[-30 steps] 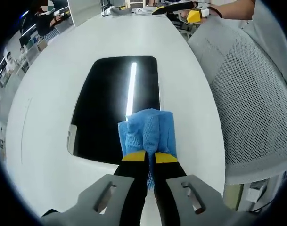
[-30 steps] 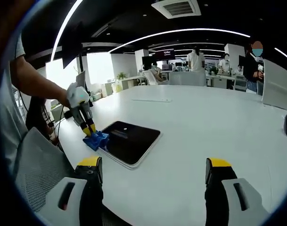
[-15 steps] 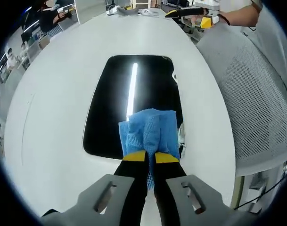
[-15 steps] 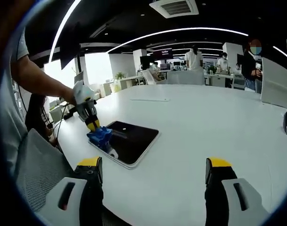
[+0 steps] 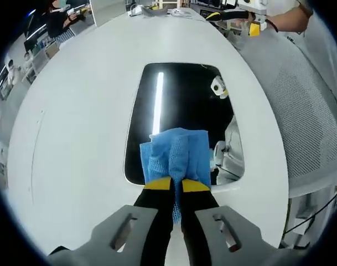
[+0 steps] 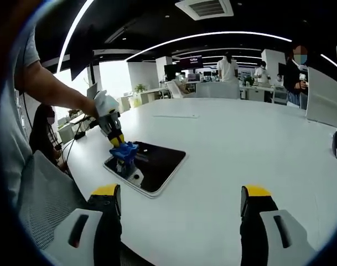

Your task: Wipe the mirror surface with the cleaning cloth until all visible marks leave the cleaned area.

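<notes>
Mirror (image 5: pixel 185 105) lies flat on the white table (image 5: pixel 74 138), close to the table's edge where a mesh chair (image 5: pixel 317 127) stands beside it. In the left gripper view we see the cloth (image 5: pixel 176 158) on the mirror's near end, pinched between the left gripper (image 5: pixel 176 185) jaws, which reach in over the near rim. From the right gripper view (image 6: pixel 179 202) we find the mirror ahead and to the left, with the cloth on the end nearest the person's arm (image 6: pixel 52 88). The right gripper hangs above the table, jaws spread, well apart from the mirror. Several people (image 6: pixel 230 69) stand behind the table's far side.
</notes>
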A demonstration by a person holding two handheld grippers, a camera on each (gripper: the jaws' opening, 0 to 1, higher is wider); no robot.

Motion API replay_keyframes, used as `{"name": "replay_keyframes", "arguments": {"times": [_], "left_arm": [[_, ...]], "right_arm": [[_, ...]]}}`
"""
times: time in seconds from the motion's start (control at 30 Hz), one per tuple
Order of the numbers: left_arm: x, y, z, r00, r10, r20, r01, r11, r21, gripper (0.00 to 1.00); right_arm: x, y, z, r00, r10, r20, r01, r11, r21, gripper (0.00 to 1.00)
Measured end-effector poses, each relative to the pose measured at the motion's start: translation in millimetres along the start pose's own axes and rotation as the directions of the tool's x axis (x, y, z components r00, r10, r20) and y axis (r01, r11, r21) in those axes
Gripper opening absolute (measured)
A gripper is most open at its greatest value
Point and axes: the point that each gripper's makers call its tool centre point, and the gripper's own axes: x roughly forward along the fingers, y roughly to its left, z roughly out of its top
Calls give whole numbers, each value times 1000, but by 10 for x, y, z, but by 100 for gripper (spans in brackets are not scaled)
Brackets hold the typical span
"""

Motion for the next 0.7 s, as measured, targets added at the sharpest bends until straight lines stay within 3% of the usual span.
{"name": "replay_keyframes", "arguments": {"times": [0.43,0.7], "left_arm": [[2,334,11,999,30,-28,-29,999,34,1],[-6,472,20,998,56,-27,-56,998,16,1]], "right_arm": [[7,1,-6,1000,2,-1,-2,1000,-6,88],[4,-21,-2,1000,-9,2,9,1000,-8,90]]}}
